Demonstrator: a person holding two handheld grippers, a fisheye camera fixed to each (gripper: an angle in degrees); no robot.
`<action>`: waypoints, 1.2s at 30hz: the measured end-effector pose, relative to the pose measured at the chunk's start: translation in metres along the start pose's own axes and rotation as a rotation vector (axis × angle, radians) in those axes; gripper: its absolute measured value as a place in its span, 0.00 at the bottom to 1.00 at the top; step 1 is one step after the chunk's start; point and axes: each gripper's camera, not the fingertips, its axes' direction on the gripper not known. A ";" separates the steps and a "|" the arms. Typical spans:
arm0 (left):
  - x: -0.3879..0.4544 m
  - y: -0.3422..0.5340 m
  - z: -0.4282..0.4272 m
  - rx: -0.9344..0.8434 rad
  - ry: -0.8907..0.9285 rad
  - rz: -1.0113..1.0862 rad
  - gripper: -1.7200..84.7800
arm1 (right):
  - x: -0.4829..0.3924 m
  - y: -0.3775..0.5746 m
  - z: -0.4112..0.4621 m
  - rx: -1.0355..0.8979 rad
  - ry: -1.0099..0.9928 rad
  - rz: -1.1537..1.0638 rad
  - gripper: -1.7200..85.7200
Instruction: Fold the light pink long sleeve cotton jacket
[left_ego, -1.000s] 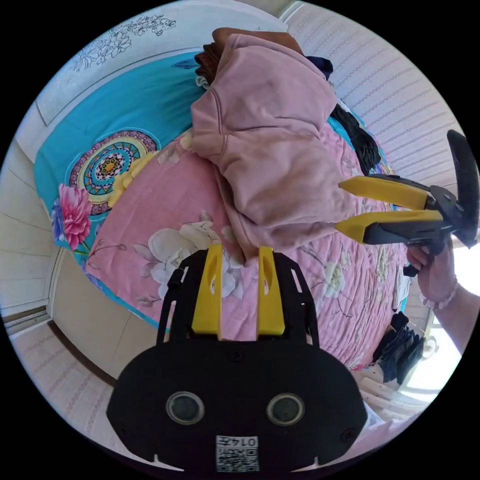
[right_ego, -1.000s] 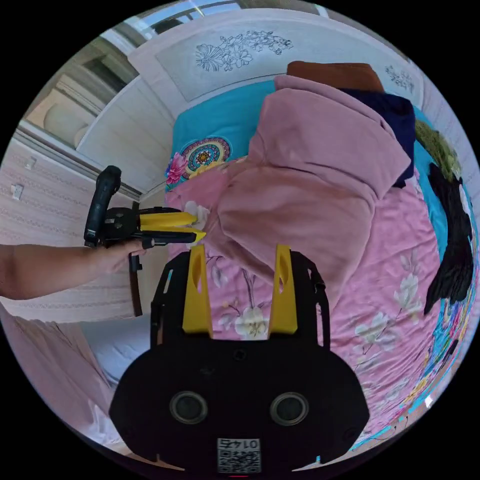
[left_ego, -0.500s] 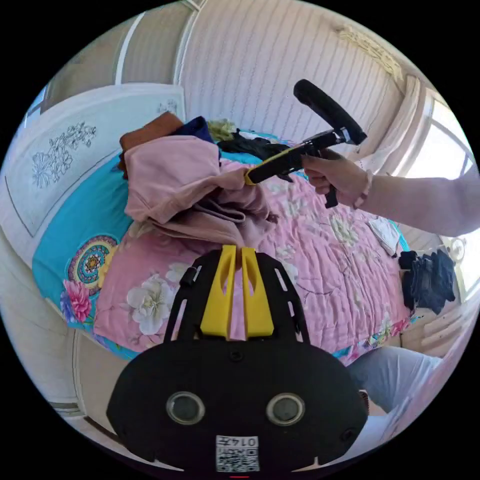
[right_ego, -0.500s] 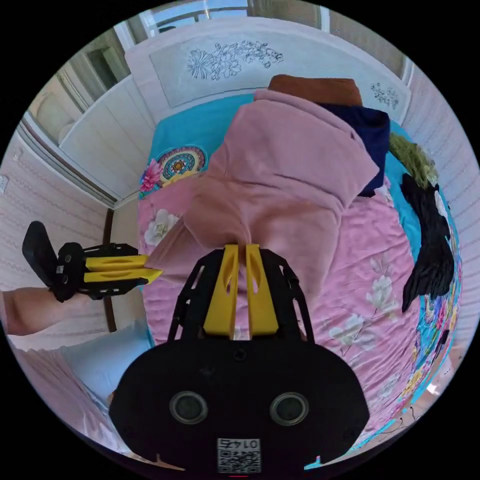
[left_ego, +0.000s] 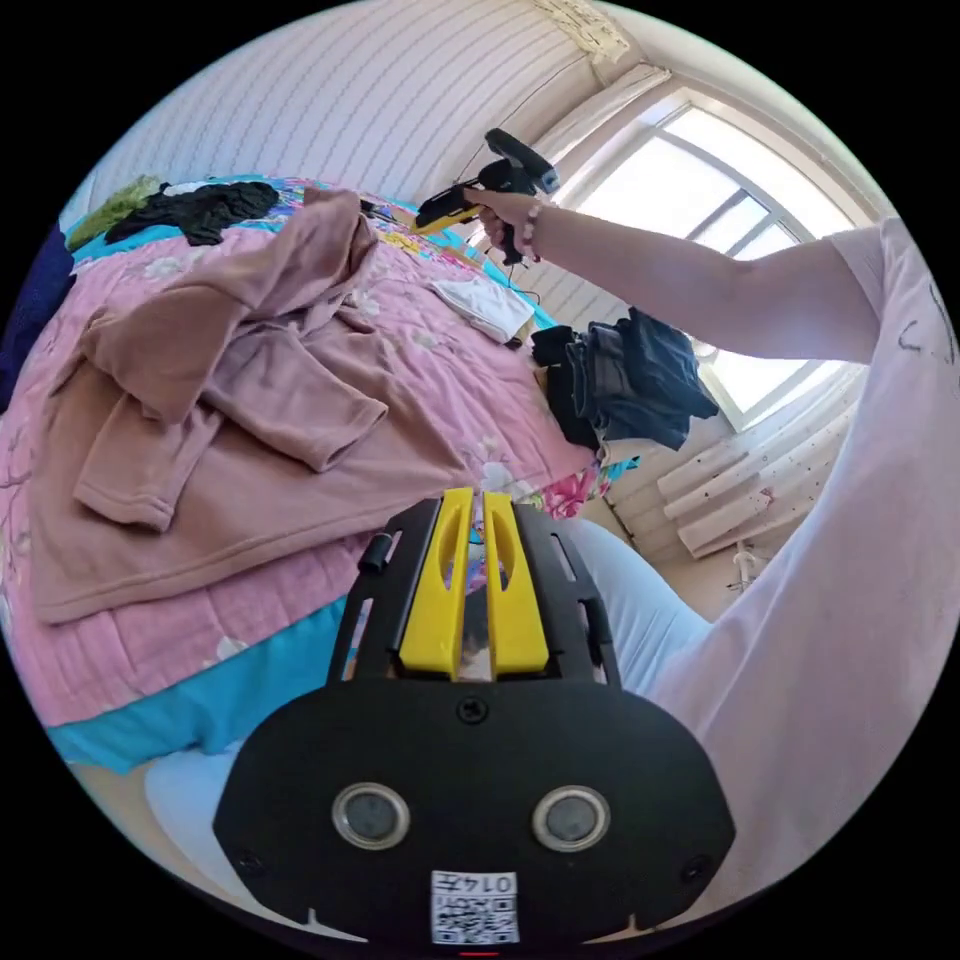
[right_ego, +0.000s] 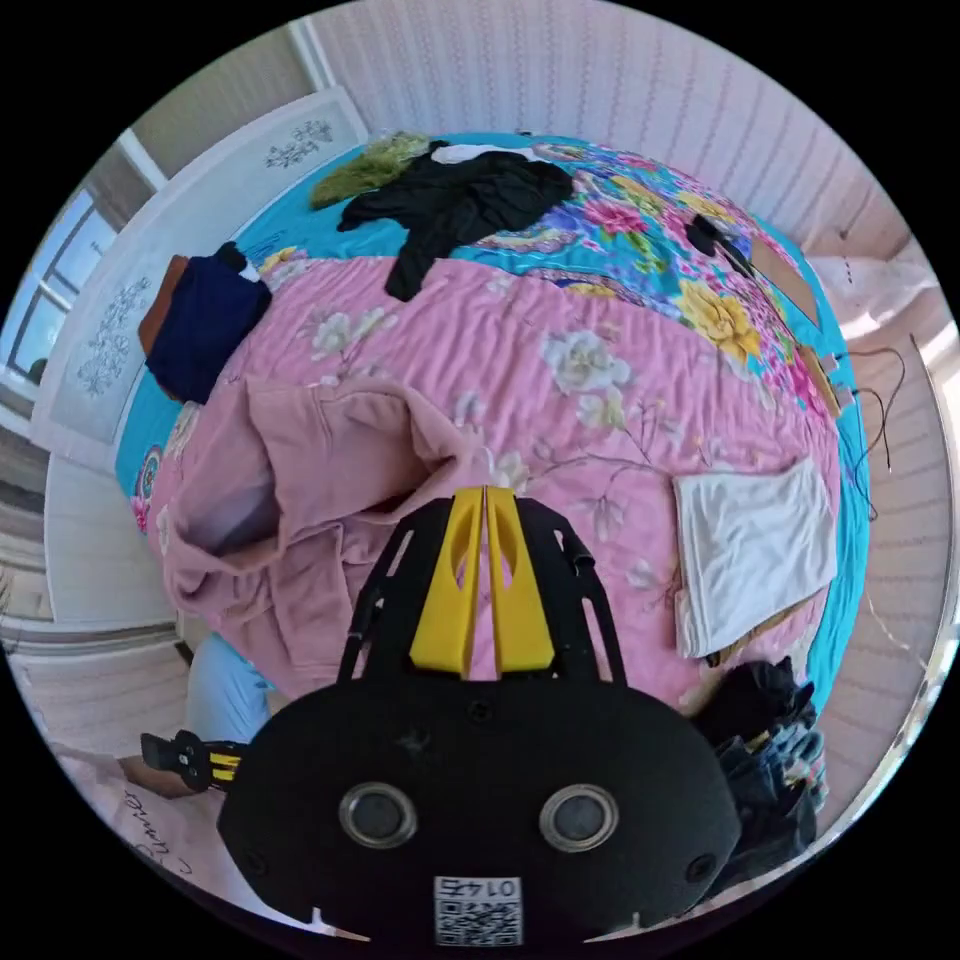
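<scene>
I can't make out any legible text from here, only script on my shirt (right_ego: 160, 855), too small.

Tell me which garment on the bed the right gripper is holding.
The light pink cotton jacket: the right gripper has its jaws shut on its edge. The black garment, the dark navy folded piece and the white folded cloth lie apart, untouched.

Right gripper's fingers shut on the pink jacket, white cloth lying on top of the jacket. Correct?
Not quite. The white cloth lies on the pink floral quilt, apart from the pink jacket; the right gripper view shows it. The right gripper is indeed shut on the jacket.
</scene>
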 end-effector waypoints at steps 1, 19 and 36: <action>-0.009 0.011 -0.013 0.030 -0.093 0.008 0.02 | 0.012 0.035 0.005 0.041 -0.062 0.023 0.05; -0.213 0.086 -0.109 0.148 -0.261 -0.517 0.03 | -0.018 0.285 0.130 -0.132 -0.365 0.175 0.06; -0.058 0.180 -0.119 -0.033 -0.452 -0.184 0.07 | 0.023 0.394 0.120 -0.138 -0.329 0.085 0.06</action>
